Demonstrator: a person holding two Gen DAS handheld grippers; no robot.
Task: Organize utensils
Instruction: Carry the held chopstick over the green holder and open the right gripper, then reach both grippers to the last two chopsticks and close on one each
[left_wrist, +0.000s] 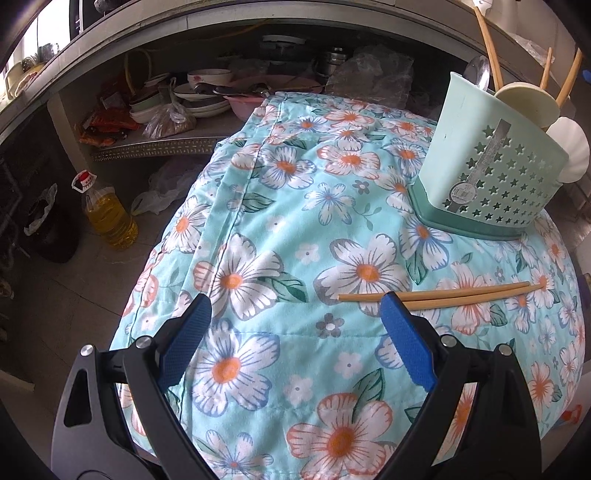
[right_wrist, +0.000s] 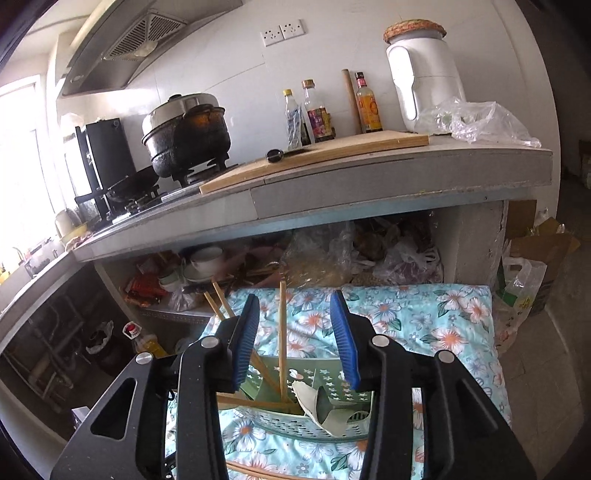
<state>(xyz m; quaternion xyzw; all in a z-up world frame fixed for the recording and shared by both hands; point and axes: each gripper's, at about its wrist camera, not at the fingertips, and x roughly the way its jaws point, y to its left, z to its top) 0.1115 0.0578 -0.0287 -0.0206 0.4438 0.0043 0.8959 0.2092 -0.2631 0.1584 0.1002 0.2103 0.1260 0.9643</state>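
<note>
A pair of wooden chopsticks lies flat on the floral cloth. My left gripper hovers open just before them, and its right fingertip overlaps their left end. At the back right stands a mint-green utensil holder with star holes. It holds chopsticks, a metal spoon and white spoons. My right gripper is open above the holder. A chopstick stands upright in the holder between the jaws, and neither pad touches it. A white spoon lies inside.
Behind the clothed surface a low shelf carries bowls, plates and bags under a grey counter. An oil bottle stands on the floor at left. Plastic bags and a cardboard box sit at right.
</note>
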